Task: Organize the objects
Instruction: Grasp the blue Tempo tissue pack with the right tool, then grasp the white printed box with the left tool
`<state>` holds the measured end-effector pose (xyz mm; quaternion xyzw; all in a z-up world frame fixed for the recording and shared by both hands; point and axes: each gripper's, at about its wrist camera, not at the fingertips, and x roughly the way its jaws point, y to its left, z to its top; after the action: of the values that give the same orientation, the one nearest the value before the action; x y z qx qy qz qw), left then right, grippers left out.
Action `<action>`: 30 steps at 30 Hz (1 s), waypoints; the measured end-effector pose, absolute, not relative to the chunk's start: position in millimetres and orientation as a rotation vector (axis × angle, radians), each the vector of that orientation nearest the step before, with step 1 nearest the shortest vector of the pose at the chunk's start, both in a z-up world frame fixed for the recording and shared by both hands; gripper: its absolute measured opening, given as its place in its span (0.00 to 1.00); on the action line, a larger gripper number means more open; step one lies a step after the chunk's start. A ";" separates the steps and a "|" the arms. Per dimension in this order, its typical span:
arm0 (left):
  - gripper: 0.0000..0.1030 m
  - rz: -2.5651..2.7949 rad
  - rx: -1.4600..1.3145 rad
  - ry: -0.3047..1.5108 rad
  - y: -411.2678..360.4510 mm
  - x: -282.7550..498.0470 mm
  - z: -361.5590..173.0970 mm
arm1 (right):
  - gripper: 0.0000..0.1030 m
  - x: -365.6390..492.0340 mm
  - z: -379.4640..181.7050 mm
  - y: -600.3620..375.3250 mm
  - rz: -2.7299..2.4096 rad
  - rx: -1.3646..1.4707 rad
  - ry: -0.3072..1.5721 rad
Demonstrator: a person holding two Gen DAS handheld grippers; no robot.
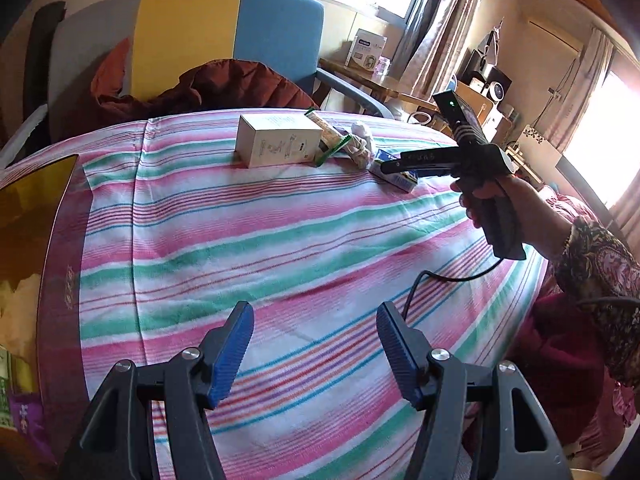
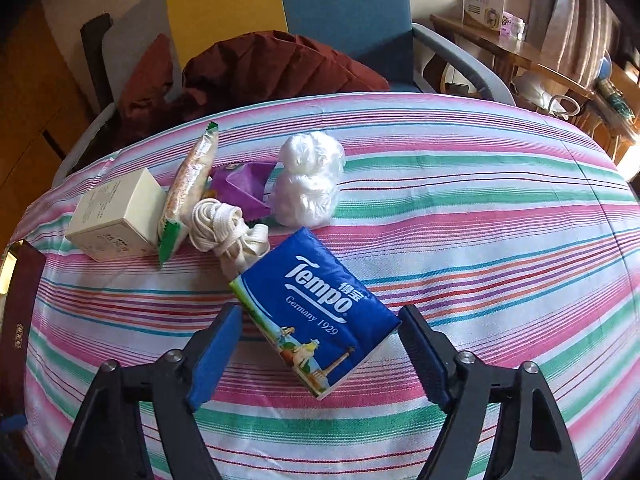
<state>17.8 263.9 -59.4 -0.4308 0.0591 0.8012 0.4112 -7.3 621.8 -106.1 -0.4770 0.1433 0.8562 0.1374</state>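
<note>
A blue Tempo tissue pack (image 2: 320, 312) lies slanted on the striped cloth (image 2: 480, 240). My right gripper (image 2: 320, 320) is around it, and both blue pads meet its edges. Behind it are a cream strap bundle (image 2: 228, 228), a snack packet (image 2: 192, 184), a purple wrapper (image 2: 244, 186), a balled clear plastic bag (image 2: 308, 180) and a white box (image 2: 116, 220). In the left wrist view, a hand holds the right gripper (image 1: 390, 168) down on the pack (image 1: 404, 182), near the white box (image 1: 276, 140). My left gripper (image 1: 316, 320) hangs open over bare cloth, holding nothing.
A chair with a yellow and blue back (image 1: 224, 32) stands behind the table, with a dark red jacket (image 1: 224, 84) heaped on it. A wooden side table (image 2: 508, 48) with a box is at the back right. A black cable (image 1: 440, 276) trails across the cloth's right side.
</note>
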 end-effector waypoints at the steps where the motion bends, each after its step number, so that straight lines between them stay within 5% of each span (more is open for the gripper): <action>1: 0.63 2.016 -1.093 0.142 266.7 12.7 -59.3 | 0.75 -7.7 -105.9 622.6 2.479 -1.381 0.410; 10: 0.64 2.092 -1.125 0.159 305.0 -41.6 -54.8 | 0.60 -2.6 -108.0 616.1 2.436 -1.526 0.447; 30: 0.84 2.036 -0.977 0.599 431.8 -158.4 -58.1 | 0.62 -0.3 -105.2 622.5 2.445 -1.544 0.515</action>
<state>-158.4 431.8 -58.1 -0.3845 0.2360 0.8018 0.3918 -0.3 622.5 -105.2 -0.5229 0.1746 0.8281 0.1018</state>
